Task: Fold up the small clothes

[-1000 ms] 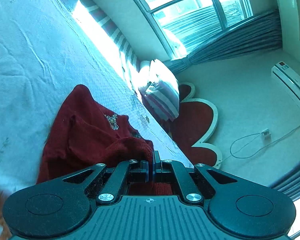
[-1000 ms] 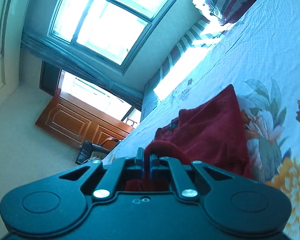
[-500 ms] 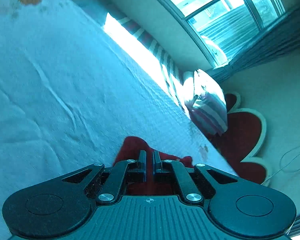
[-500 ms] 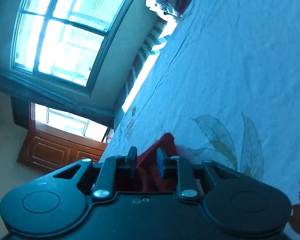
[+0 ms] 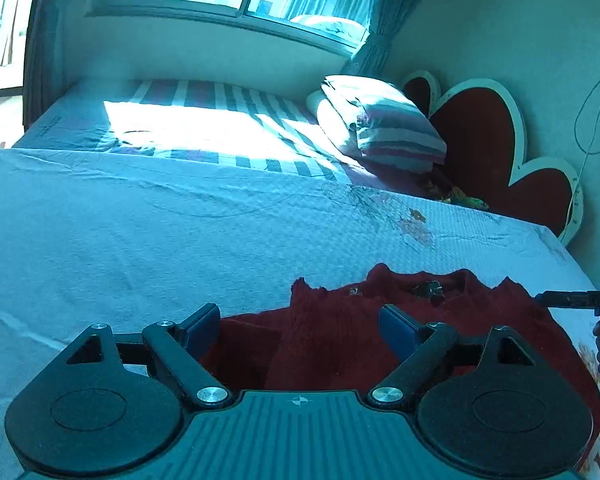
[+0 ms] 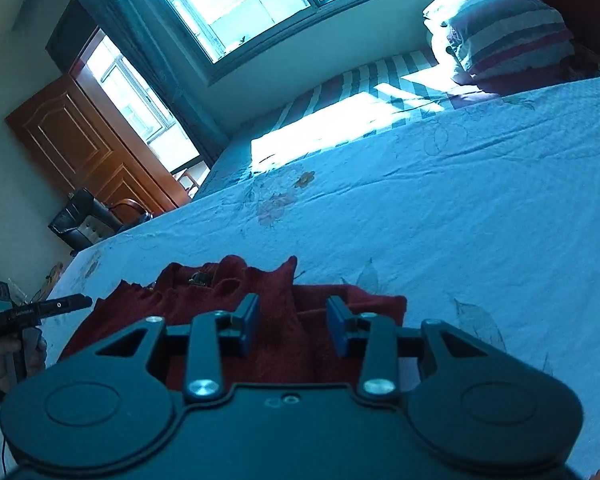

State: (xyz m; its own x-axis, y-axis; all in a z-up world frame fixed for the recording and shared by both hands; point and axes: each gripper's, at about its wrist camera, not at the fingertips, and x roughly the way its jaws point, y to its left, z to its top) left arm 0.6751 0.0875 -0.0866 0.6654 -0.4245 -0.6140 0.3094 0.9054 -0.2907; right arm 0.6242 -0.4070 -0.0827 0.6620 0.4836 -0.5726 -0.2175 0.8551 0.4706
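Note:
A small dark red knit sweater [image 5: 340, 332] lies on the pale floral bedspread [image 5: 140, 240], folded over on itself with ragged edges toward the window. My left gripper [image 5: 300, 330] is open and empty just above its near part. In the right wrist view the sweater [image 6: 276, 320] lies under my right gripper [image 6: 294, 322], which is open and empty. The right gripper's finger [image 5: 568, 299] shows at the right edge of the left wrist view; the left gripper's finger [image 6: 60, 305] shows at the left edge of the right wrist view.
A striped pillow [image 5: 380, 120] lies at the head of the bed by a red flower-shaped headboard [image 5: 484, 152]. A striped sheet [image 5: 204, 120] in sunlight lies under the window. A wooden door [image 6: 84, 144] and a dark chair [image 6: 88, 220] stand past the bed's foot.
Both grippers, shut on the sweater a second ago, have opened and let it go. The sweater now lies folded on the bed, and both views have levelled out.

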